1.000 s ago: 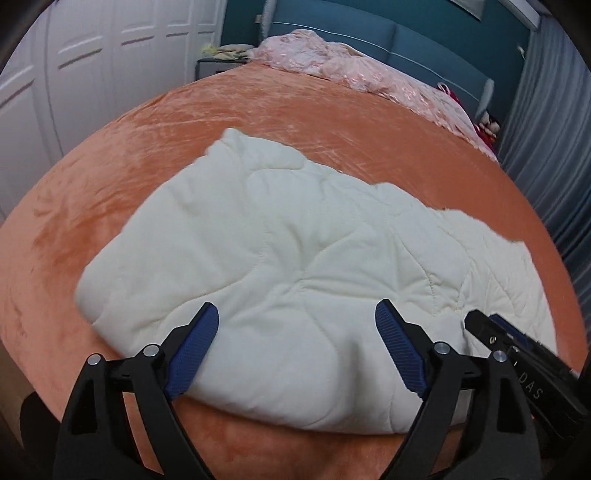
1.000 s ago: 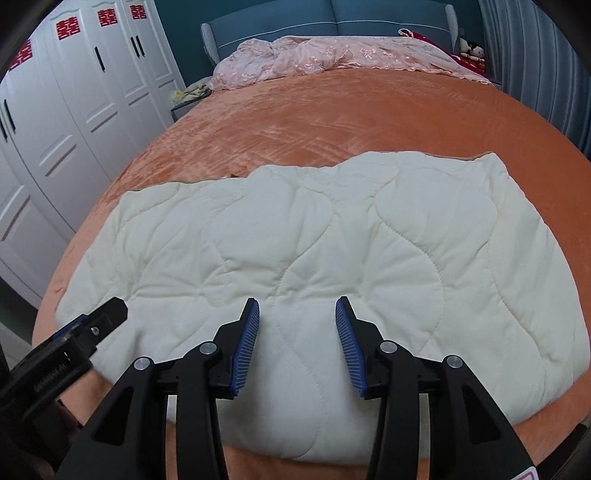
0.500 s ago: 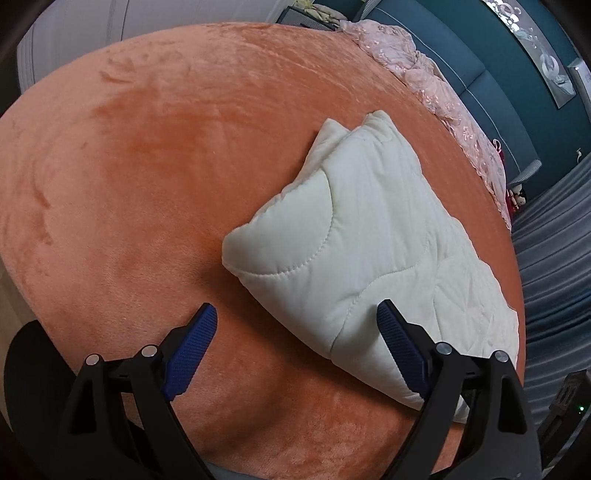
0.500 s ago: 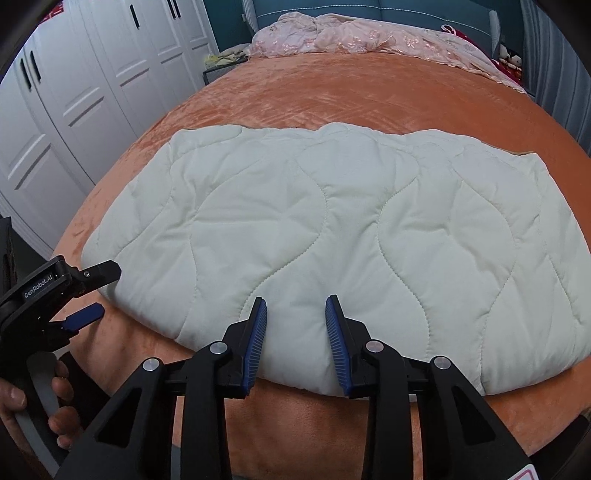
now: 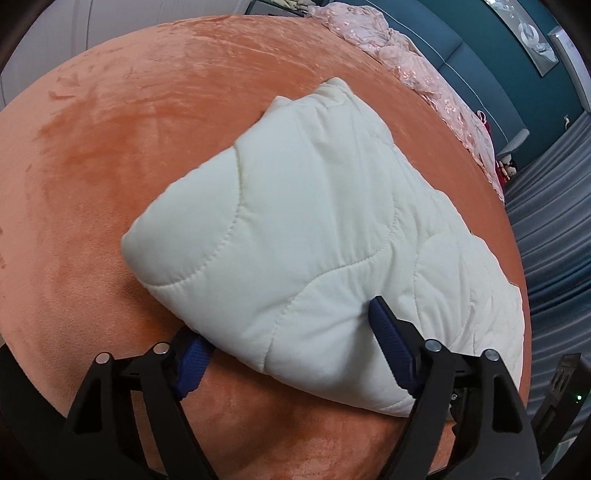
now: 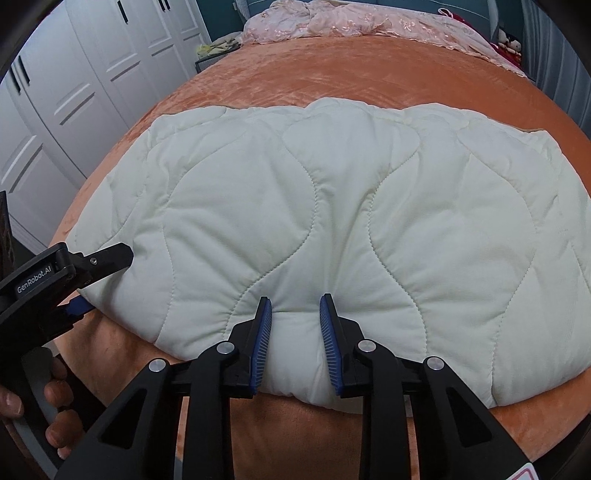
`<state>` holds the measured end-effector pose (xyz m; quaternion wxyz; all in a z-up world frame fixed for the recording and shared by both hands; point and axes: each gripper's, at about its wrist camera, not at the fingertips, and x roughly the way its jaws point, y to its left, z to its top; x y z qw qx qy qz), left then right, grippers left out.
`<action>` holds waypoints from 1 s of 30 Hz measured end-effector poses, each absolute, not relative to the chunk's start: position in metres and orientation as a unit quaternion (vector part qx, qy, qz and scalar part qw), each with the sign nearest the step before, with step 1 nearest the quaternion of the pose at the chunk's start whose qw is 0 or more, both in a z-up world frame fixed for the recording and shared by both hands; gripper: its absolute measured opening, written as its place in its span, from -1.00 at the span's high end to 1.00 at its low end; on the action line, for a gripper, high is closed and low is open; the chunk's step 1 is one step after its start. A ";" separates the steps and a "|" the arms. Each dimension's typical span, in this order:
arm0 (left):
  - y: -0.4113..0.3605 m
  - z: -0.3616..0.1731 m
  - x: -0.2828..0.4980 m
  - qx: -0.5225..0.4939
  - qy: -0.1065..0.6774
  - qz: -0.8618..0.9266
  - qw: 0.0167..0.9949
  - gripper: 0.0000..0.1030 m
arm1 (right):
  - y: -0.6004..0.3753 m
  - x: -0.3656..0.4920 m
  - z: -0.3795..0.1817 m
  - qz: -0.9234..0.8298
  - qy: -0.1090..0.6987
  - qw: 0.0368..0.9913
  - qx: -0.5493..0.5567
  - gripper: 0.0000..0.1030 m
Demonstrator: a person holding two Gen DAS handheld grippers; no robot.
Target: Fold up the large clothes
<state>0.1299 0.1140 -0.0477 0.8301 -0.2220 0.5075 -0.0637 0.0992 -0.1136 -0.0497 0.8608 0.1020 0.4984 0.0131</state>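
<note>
A cream quilted garment (image 6: 351,206) lies folded into a thick pad on the orange bed; it also shows in the left wrist view (image 5: 314,236). My left gripper (image 5: 291,347) is open, its jaws straddling the pad's near left corner, one finger under the edge. It shows from the side in the right wrist view (image 6: 99,280). My right gripper (image 6: 295,332) has its jaws partly closed, pinching a bulge of the near edge between the blue pads.
The orange plush bed cover (image 6: 369,70) spreads all around the garment. A pink lacy blanket (image 6: 354,22) lies at the headboard. White wardrobe doors (image 6: 74,92) stand to the left. Grey curtains (image 5: 554,229) hang on the right.
Both grippers have moved forward onto the garment's near edge. The left one now straddles the left corner; the right one's pads now press into the fabric.
</note>
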 end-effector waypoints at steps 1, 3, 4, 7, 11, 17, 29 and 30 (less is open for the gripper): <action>0.110 -0.044 0.130 -0.215 0.506 -0.069 0.832 -0.30 | -0.114 0.100 -0.050 0.013 0.499 0.860 0.103 0.51; 0.103 -0.034 0.129 -0.206 0.502 -0.078 0.836 0.00 | -0.114 0.102 -0.052 0.013 0.499 0.860 0.104 0.51; 0.101 -0.028 0.128 -0.205 0.498 -0.081 0.839 0.06 | -0.114 0.102 -0.052 0.013 0.499 0.860 0.105 0.51; 0.096 -0.008 0.124 -0.198 0.482 -0.097 0.848 0.33 | -0.115 0.102 -0.050 0.014 0.501 0.859 0.108 0.51; 0.090 0.021 0.119 -0.189 0.463 -0.117 0.858 0.49 | -0.125 0.096 -0.039 0.020 0.504 0.852 0.140 0.74; 0.067 0.056 0.111 -0.147 0.444 -0.144 0.872 0.57 | -0.135 0.073 -0.034 0.030 0.517 0.843 0.145 0.96; -0.026 0.103 0.080 -0.058 0.419 -0.249 0.871 0.76 | -0.162 0.057 -0.033 0.052 0.512 0.832 0.206 0.98; -0.036 0.103 0.078 -0.054 0.421 -0.260 0.867 0.85 | -0.169 0.049 -0.028 0.047 0.508 0.836 0.202 0.98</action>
